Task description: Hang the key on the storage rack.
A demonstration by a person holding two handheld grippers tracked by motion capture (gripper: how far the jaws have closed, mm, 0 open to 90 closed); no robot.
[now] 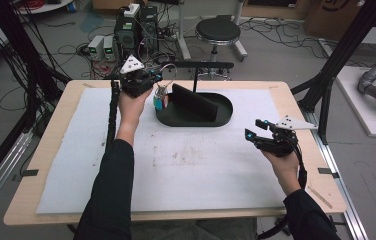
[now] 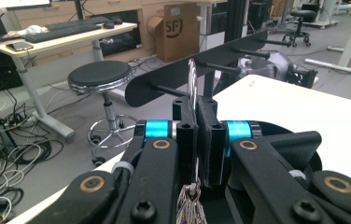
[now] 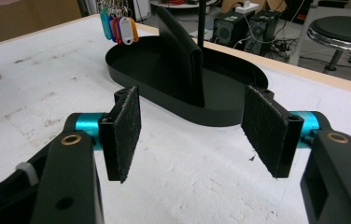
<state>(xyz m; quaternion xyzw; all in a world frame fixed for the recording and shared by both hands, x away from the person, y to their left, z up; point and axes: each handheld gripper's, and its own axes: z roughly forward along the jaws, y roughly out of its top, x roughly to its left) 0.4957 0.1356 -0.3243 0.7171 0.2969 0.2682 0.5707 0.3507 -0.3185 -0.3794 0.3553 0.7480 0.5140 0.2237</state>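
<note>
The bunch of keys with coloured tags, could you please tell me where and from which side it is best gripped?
Grip the metal ring, not the tags. The ring is thin, flat and stands on edge, so closed pads clamp its two flat faces while the tags hang free below. The left claw holds it just so, shut on the ring beside the black tray; coming from above probably suits best.

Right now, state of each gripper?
Left gripper: shut on key ring with tags.
Right gripper: open, empty.
</note>
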